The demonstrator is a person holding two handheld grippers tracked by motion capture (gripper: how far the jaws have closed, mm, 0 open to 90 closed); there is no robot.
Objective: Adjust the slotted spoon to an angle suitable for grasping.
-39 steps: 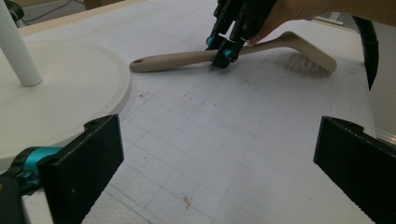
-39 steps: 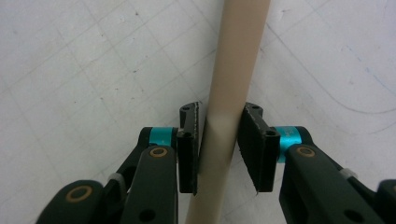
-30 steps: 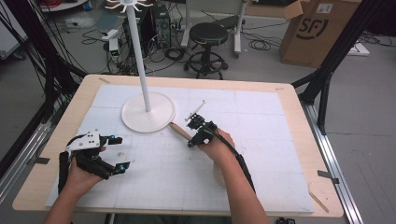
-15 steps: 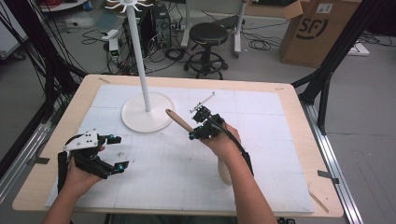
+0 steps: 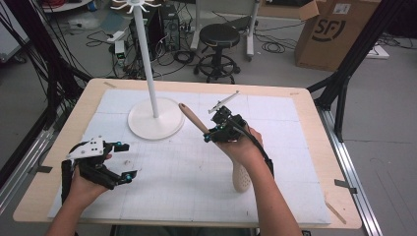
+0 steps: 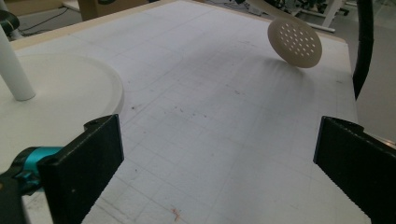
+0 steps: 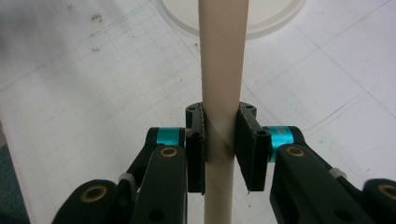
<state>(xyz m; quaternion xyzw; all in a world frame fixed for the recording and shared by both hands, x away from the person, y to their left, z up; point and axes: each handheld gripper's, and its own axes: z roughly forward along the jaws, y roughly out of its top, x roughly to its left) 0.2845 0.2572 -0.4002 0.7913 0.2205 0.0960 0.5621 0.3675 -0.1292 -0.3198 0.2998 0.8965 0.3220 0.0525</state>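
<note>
A: Status, left to right?

B: Left gripper sits low at the near left of the table, on the white mat. Jaws released and wide apart, nothing between them; the left gripper view looks across bare mat between them.

A: Middle?

B: White stand, round base on the mat, thin pole going up, hooks at the top. Well apart from the left gripper.

A: And the tool?

B: Slotted spoon, beige. Right gripper is clenched on its handle, and the right gripper view has both pads pressed against the shaft. Handle end angles up toward the stand's base; the perforated head hangs down near the mat below the right hand. Left gripper view shows the head tilted, holes visible. Can't tell whether it touches the mat.
</note>
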